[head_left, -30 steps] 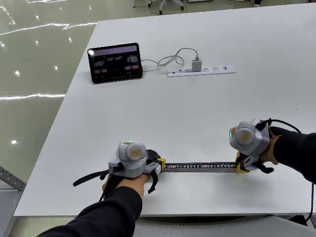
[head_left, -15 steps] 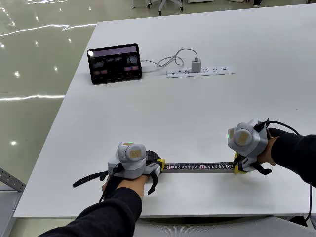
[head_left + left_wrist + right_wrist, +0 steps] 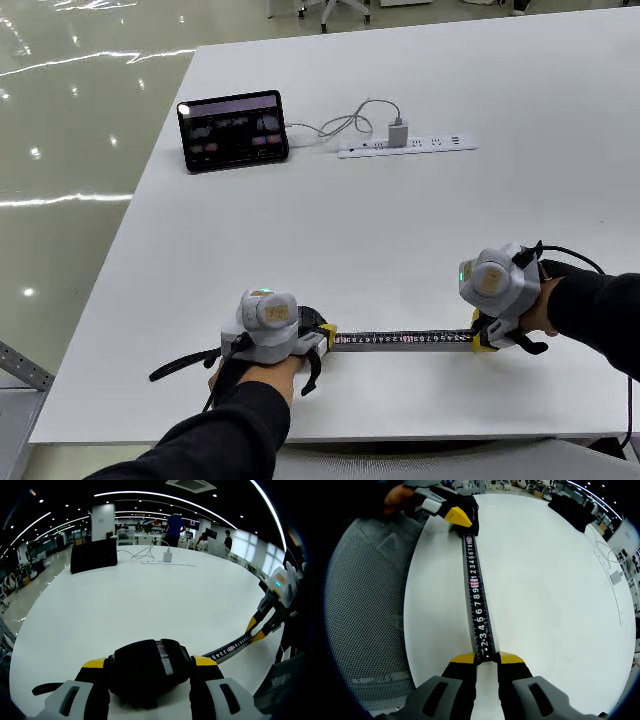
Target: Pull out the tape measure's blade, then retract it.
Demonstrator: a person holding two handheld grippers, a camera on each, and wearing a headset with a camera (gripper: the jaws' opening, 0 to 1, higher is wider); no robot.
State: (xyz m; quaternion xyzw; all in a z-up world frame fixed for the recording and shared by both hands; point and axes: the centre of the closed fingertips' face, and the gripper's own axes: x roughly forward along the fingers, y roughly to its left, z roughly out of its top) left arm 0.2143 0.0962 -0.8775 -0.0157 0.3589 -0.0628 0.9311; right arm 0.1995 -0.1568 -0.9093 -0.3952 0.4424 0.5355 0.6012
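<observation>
A black tape measure case (image 3: pixel 147 667) rests near the table's front edge, held between the yellow-tipped jaws of my left gripper (image 3: pixel 318 335), which is shut on it. Its black blade (image 3: pixel 404 338) with white numbers lies flat on the table, running rightwards to my right gripper (image 3: pixel 484 339). That gripper is shut on the blade's end (image 3: pixel 483 651). In the right gripper view the blade (image 3: pixel 474 587) stretches away to the case (image 3: pixel 469 517) at the far end. The case's black wrist strap (image 3: pixel 180 361) trails to the left.
A dark tablet (image 3: pixel 233 129) stands at the back left of the white table (image 3: pixel 420 210). A white power strip (image 3: pixel 405 143) with a charger and cable lies behind the middle. A grey mesh chair (image 3: pixel 370 605) sits just off the table's front edge.
My right gripper has moved slightly left towards the case, so the exposed blade is a little shorter. The left gripper and the case have stayed put.
</observation>
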